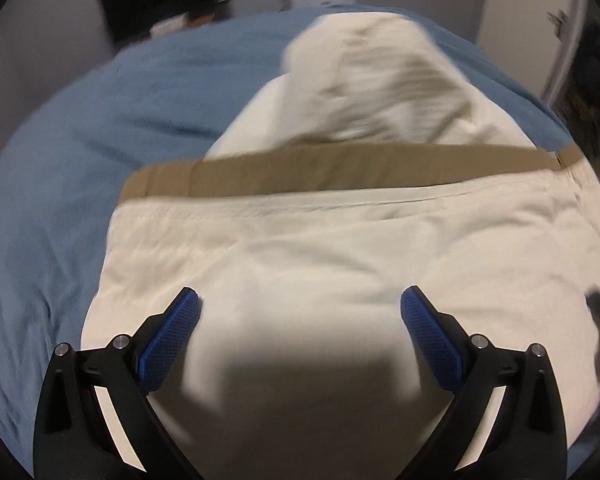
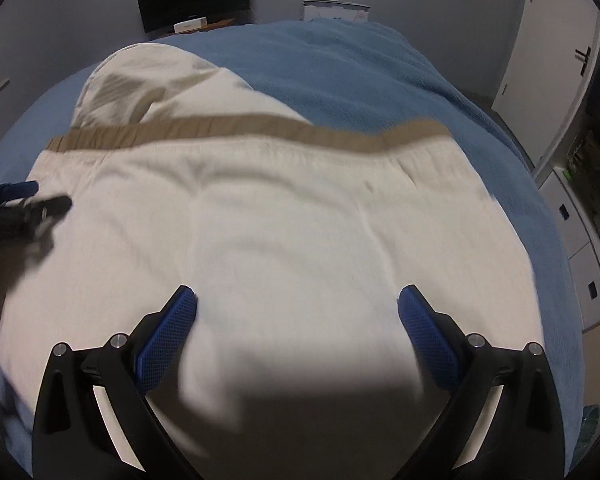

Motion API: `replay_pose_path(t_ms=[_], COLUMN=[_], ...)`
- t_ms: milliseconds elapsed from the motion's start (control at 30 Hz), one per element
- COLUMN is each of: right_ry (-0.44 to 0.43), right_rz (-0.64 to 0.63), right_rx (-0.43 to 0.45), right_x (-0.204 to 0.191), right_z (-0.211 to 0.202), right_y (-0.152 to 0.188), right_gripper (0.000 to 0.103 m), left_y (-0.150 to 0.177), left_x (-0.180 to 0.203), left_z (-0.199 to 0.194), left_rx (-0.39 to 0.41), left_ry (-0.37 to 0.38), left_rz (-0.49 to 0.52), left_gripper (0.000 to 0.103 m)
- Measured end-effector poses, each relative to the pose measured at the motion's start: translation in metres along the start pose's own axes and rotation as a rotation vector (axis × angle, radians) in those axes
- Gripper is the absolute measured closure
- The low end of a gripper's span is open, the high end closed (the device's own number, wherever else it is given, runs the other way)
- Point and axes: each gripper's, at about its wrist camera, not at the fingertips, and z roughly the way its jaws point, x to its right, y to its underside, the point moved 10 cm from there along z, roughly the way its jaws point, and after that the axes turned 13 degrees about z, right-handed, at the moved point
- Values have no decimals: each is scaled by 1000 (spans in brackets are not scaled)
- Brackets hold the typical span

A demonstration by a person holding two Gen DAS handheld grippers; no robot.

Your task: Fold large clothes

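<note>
Left wrist: left gripper (image 1: 300,312) jaws wide, empty, over cream garment (image 1: 320,248) on blue bed (image 1: 60,140); soft, light, floppy, so probably best pinched at tan band (image 1: 340,172)
Right wrist: right gripper (image 2: 298,312) also spread, nothing held

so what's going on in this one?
A person is folding a cream garment with a tan band on a blue bedspread. Both the left gripper and the right gripper hang over the cloth with jaws wide open, holding nothing. Frames are motion-blurred.
</note>
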Motion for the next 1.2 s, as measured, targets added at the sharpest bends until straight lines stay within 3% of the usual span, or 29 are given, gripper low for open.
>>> replay_pose_path(t_ms=[167, 300, 433, 533, 600, 667, 833, 967, 1100, 1200], right_ry=[13, 79, -7, -32, 30, 74, 155, 99, 49, 25], right_rz=[87, 92, 97, 55, 56, 118, 319, 390, 327, 286], right_rx=[-47, -8, 39, -14, -45, -88, -107, -22, 83, 112], right_x=[50, 62, 43, 27, 34, 53, 99, 93, 59, 32], right_z=[-14, -35, -70, -66, -56, -49, -59, -93, -136, -155], right_y=[29, 28, 50, 69, 78, 87, 92, 87, 92, 104], right_gripper=[6, 7, 7, 7, 7, 7, 7, 7, 7, 7], left_y=[30, 35, 57, 92, 110, 123, 144, 150, 152, 159], left_x=[-46, -46, -13, 22, 29, 37, 18, 15, 35, 53], left_z=[1, -35, -82, -86, -77, -74, -81, -110, -150, -171], left_rx=[-56, -1, 86, 48, 11, 24, -22, 24, 101, 128], left_ry=[46, 21, 41, 50, 27, -7, -44, -68, -108, -89], left_rz=[-194, -175, -114, -47, -14, 7, -80, -140, -80, -57], left_gripper=[5, 7, 6, 6, 6, 5, 6, 6, 6, 6])
